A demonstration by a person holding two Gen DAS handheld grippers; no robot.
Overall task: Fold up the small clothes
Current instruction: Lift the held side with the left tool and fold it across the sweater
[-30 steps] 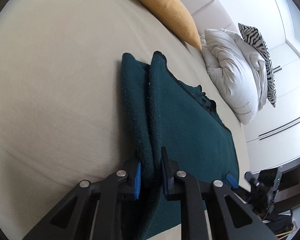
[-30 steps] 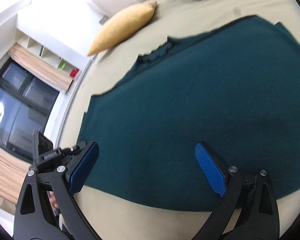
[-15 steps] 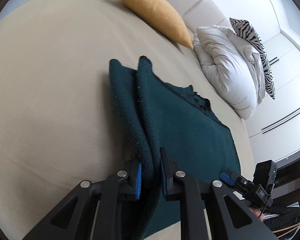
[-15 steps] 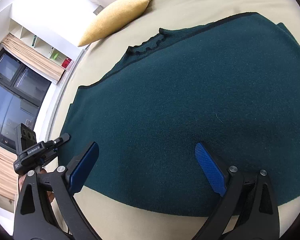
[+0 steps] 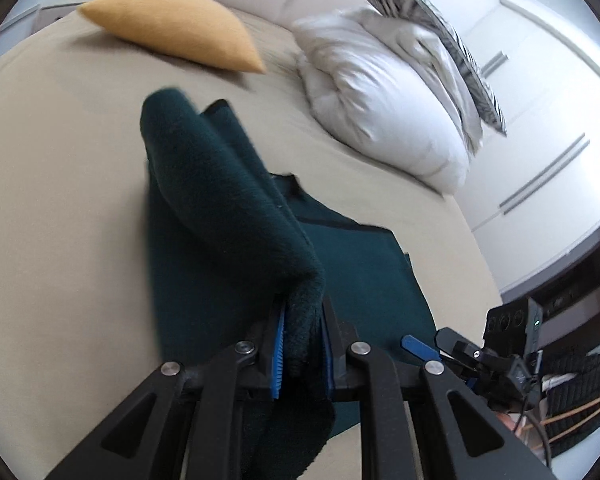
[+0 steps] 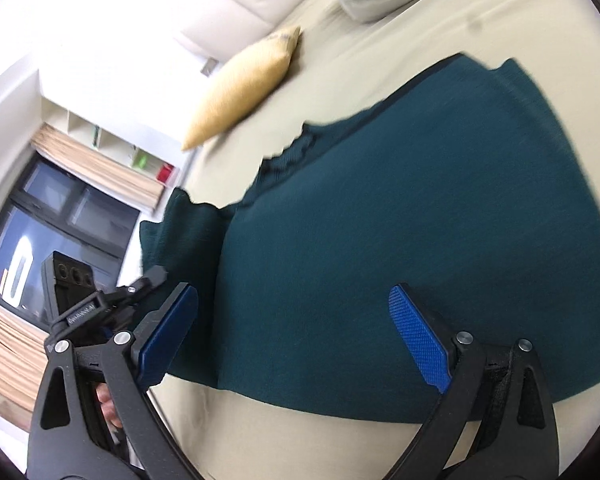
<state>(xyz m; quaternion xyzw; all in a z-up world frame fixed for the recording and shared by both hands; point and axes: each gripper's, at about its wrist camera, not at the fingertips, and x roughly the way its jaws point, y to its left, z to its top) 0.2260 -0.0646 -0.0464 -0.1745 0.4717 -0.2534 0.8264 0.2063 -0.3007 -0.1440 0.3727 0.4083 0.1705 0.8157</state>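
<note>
A dark green knitted sweater point(image 6: 400, 216) lies spread on the beige bed point(image 6: 300, 432). My left gripper point(image 5: 303, 350) is shut on the sweater's left edge point(image 5: 228, 208) and holds that side lifted in a thick fold above the flat body. From the right wrist view the same gripper point(image 6: 152, 276) shows at the left, with the raised flap point(image 6: 180, 236) hanging over the garment. Above the sweater's near hem my right gripper point(image 6: 294, 336) stands wide open, nothing between its blue pads. The right gripper point(image 5: 432, 350) also appears low on the right in the left wrist view.
A yellow cushion point(image 5: 172, 28) lies at the head of the bed. A crumpled white duvet point(image 5: 384, 100) and a zebra-striped pillow point(image 5: 440, 40) sit to the right of it. White wardrobes point(image 5: 548, 128) stand beyond the bed. A dark window point(image 6: 40, 248) is on the left.
My left gripper has risen and carried the sweater's left side up and over toward the middle. The right gripper stayed open and shifted a little along the hem.
</note>
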